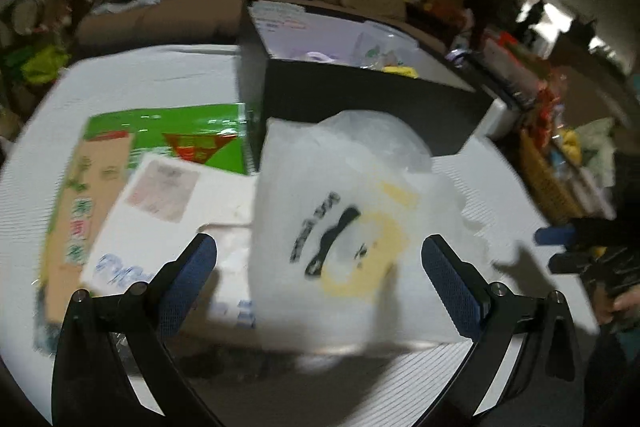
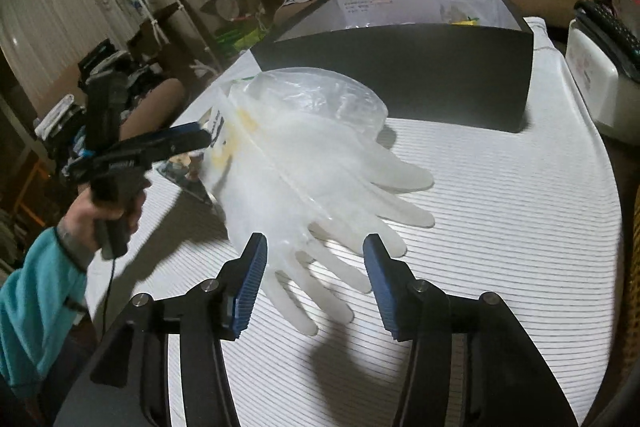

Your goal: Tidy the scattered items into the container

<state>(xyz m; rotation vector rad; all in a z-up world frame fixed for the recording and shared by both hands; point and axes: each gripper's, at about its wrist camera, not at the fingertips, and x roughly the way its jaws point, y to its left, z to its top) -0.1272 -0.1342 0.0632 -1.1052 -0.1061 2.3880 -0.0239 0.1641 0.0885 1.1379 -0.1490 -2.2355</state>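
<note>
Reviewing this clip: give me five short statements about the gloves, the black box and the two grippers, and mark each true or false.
1. Both grippers are open. True: the left gripper and the right gripper each show a wide gap between the fingers.
2. The bag of gloves is already inside the black box. False: it lies on the table in front of the box.
3. The black box is empty. False: papers and a clear plastic item show inside it.
4. Glove fingers stick out of the bag toward the right gripper. True.
5. The green packet sits on top of the bag of gloves. False: it lies flat on the table beside it, partly under a white packet.
</note>
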